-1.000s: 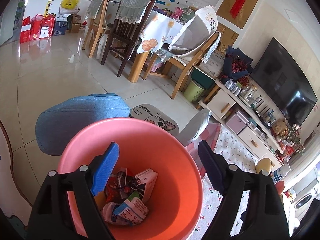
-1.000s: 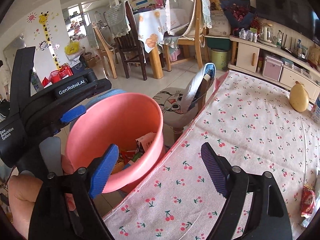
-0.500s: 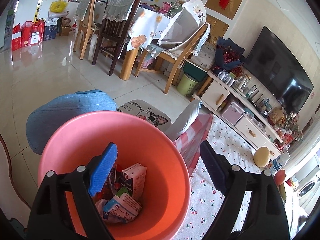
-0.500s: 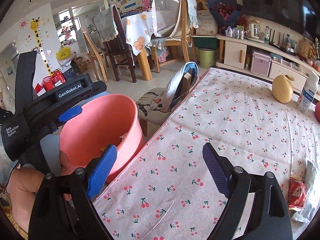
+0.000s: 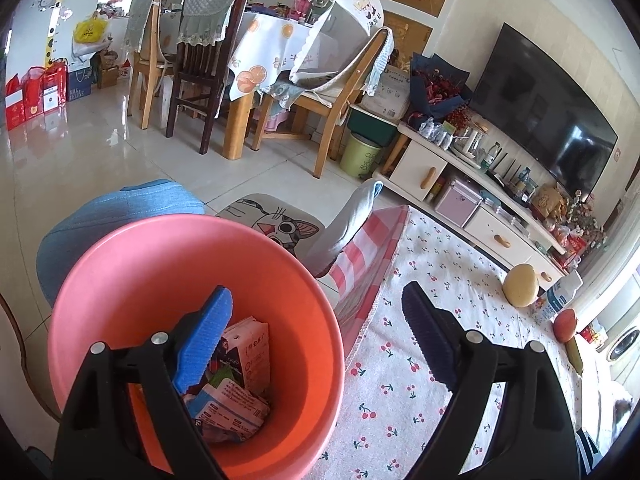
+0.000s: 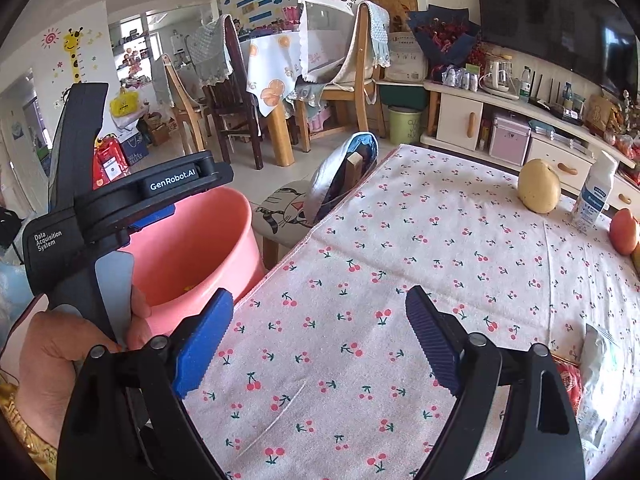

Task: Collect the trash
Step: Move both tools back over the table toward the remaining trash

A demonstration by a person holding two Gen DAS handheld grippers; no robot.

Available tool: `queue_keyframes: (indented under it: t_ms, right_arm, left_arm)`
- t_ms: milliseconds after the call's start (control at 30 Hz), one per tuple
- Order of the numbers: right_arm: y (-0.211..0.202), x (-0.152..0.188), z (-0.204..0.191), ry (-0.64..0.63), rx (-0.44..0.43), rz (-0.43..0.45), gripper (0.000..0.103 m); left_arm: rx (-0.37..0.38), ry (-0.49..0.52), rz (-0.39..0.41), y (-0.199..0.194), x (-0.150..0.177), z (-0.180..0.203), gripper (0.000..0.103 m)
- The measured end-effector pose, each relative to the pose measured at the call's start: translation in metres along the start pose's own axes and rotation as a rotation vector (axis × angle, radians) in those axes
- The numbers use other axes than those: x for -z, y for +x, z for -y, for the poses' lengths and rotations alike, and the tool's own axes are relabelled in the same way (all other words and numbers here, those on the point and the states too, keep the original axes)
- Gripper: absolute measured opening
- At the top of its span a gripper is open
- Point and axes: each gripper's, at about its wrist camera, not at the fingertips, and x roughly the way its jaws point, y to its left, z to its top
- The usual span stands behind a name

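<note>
A pink bucket stands beside the table's edge with crumpled cartons and wrappers at its bottom. My left gripper hangs over the bucket's right rim, its jaws opening, and no trash is between them. My right gripper is open and empty above the cherry-print tablecloth. A red wrapper and a pale plastic wrapper lie on the cloth at the right edge, partly hidden by the right finger. In the right wrist view a hand holds the left tool's black housing in front of the bucket.
On the far side of the cloth sit a yellow round fruit, a white bottle and a red apple. A chair with a cat cushion stands at the table's end. A blue stool is behind the bucket.
Both views have swung toward the table. In the right wrist view the bucket slid left and the wrappers came into sight at the right. More cloth shows beside the bucket in the left view.
</note>
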Motion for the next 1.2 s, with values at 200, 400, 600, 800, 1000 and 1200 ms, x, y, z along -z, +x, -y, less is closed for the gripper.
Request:
queue_keyframes:
  t_ms: [200, 400, 600, 800, 1000, 1200]
  right_arm:
    - [-0.008, 0.006, 0.016, 0.017, 0.014, -0.003, 0.089]
    - [-0.021, 0.013, 0.031, 0.029, 0.027, 0.009, 0.089]
    - [-0.031, 0.02, 0.047, 0.052, 0.036, 0.018, 0.089]
    - [-0.041, 0.028, 0.06, 0.063, 0.04, 0.025, 0.089]
    - [-0.051, 0.032, 0.078, 0.086, 0.047, 0.035, 0.089]
    - [-0.066, 0.036, 0.098, 0.113, 0.058, 0.057, 0.089]
  left_arm:
    - [0.013, 0.039, -0.007, 0.002, 0.006, 0.016, 0.091]
    - [0.039, 0.088, -0.017, 0.004, 0.013, 0.038, 0.091]
    - [0.061, 0.146, -0.019, 0.003, 0.021, 0.058, 0.092]
    - [0.073, 0.18, -0.027, 0.005, 0.029, 0.074, 0.092]
    - [0.089, 0.23, -0.032, 0.006, 0.04, 0.096, 0.092]
    - [0.111, 0.295, -0.037, 0.005, 0.05, 0.119, 0.092]
